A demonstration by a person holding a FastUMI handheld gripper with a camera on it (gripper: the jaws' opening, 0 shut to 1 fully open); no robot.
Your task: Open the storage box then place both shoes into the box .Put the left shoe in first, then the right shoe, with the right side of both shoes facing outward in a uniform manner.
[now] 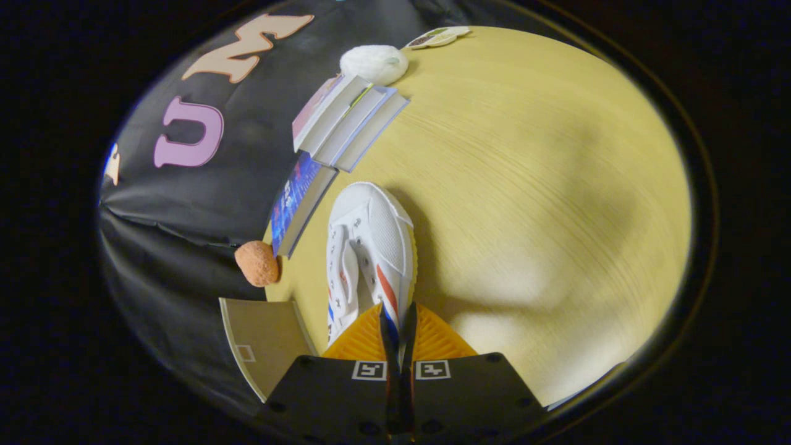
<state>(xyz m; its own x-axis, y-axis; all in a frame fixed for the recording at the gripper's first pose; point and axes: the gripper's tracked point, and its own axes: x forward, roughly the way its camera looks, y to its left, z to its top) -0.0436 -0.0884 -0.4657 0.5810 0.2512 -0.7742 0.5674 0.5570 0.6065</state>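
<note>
At the bottom centre of the frame the gripper point(400, 334) has its two fingers pressed together on the heel rim of a white shoe point(369, 247), which stretches up toward the middle with its toe pointing away, seemingly lifted above the yellow table point(544, 185). Just left of the fingers, at lower left, sits a flat tan panel, likely the lid or wall of the storage box point(262, 340). To carry this well, I would keep the pinch firm, since the thin heel edge could slip and let the toe droop, and swing the shoe level toward the box. Beyond the shoe lie books point(346, 120), an orange ball point(258, 262) and a white ball point(374, 63).
</note>
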